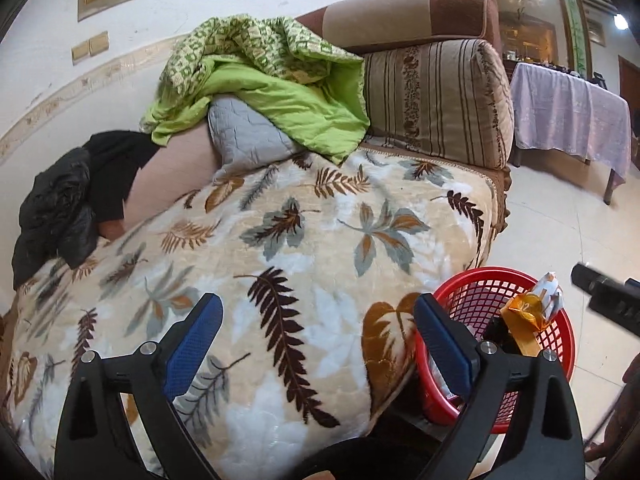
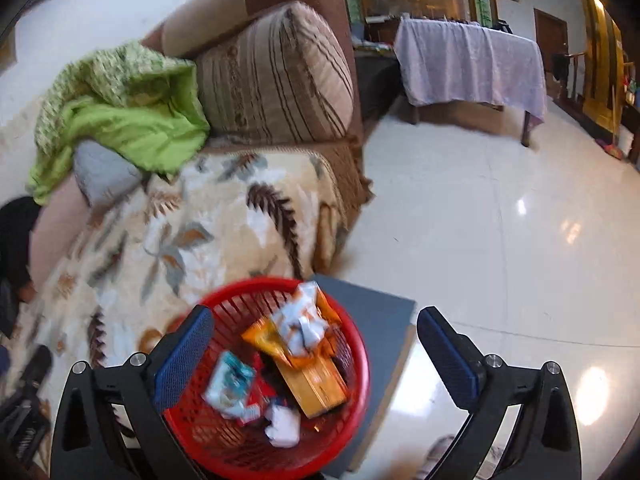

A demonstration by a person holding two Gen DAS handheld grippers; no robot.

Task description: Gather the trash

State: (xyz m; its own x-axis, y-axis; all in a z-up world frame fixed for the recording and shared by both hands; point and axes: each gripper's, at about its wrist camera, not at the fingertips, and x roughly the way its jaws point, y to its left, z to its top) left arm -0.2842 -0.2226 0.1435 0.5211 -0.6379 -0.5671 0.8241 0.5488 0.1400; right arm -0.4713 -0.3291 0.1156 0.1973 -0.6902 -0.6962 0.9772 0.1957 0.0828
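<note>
Red basket (image 2: 280, 380) | on grey stool (image 2: 380, 320) beside sofa edge, wrappers (image 2: 300, 328) inside | right gripper (image 2: 316, 356) directly above, nearer | left gripper (image 1: 316, 344) over blanket (image 1: 280, 240) | both wide open, empty

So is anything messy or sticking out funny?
Yes. An orange wrapper pokes above the red basket rim instead of lying inside, and a green quilt lies crumpled on the sofa.

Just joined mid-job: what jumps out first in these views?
The red basket full of wrappers sits on a grey stand beside the sofa, under the open right gripper. The leaf-print blanket covers the seat, with a green quilt heaped behind it. The left gripper is open and empty.
</note>
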